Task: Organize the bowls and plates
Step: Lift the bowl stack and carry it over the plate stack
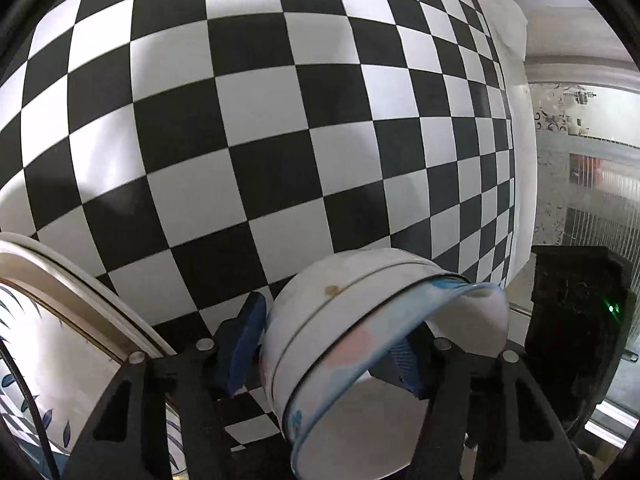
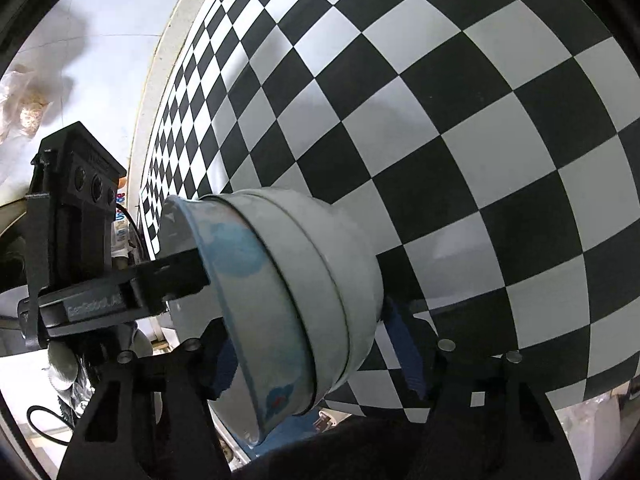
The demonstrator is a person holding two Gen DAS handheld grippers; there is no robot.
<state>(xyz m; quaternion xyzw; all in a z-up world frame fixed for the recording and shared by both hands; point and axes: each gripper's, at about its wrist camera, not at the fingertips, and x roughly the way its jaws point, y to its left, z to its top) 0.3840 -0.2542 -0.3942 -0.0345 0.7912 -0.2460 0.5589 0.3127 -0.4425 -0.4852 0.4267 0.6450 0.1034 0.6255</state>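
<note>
A white bowl [image 1: 332, 320] with blue and pink marks near its rim is held on its side above the black-and-white checkered table [image 1: 280, 120]. My left gripper [image 1: 324, 352] is shut on the bowl's wall, one blue pad outside, one inside. The same bowl [image 2: 304, 280] shows in the right wrist view, where my right gripper [image 2: 316, 360] is also shut on its wall. The left gripper's body [image 2: 80, 240] shows at the left of that view. A large plate [image 1: 60, 320] with a beige rim and blue leaf pattern lies at the lower left.
The table's right edge [image 1: 524, 200] borders a floor area with a frosted glass panel [image 1: 580, 160]. A black gripper body [image 1: 576, 320] is at the right. In the right wrist view the table's left edge [image 2: 160, 80] meets a pale floor.
</note>
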